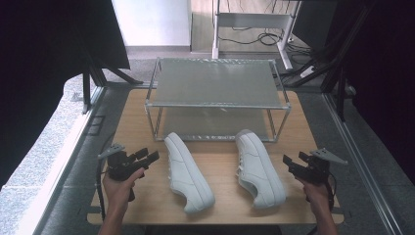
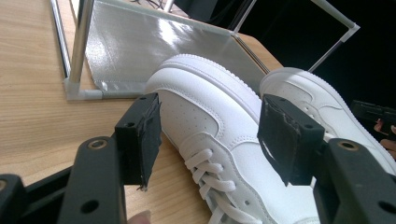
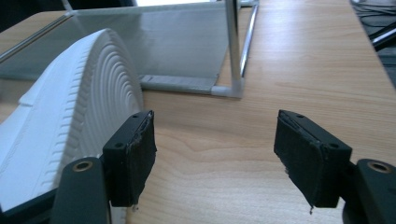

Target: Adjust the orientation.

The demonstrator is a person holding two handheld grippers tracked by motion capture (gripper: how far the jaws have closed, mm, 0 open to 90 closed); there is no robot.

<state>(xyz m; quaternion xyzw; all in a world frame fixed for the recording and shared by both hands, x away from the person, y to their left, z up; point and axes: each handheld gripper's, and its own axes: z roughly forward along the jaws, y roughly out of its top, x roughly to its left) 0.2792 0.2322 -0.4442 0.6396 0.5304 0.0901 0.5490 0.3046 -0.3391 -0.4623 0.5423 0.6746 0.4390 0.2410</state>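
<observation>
Two white sneakers lie on the wooden table [image 1: 222, 208] in front of a metal rack. The left sneaker [image 1: 187, 171] stands upright with its toe toward the rack; in the left gripper view its laces and toe [image 2: 210, 116] sit beyond the open jaws. My left gripper [image 1: 148, 157] hovers just left of it, open, with nothing held. The right sneaker [image 1: 259, 169] is tipped so that its ridged sole [image 3: 84, 102] faces my right gripper [image 1: 289, 162]. That gripper [image 3: 215, 144] stands open beside the sole, apart from it.
A two-shelf metal rack [image 1: 218, 105] with grey mesh shelves stands at the back of the table; its corner post [image 3: 232, 46] rises ahead of the right gripper. Bare wood lies between the sneakers and along the front edge. Dark curtains flank the table.
</observation>
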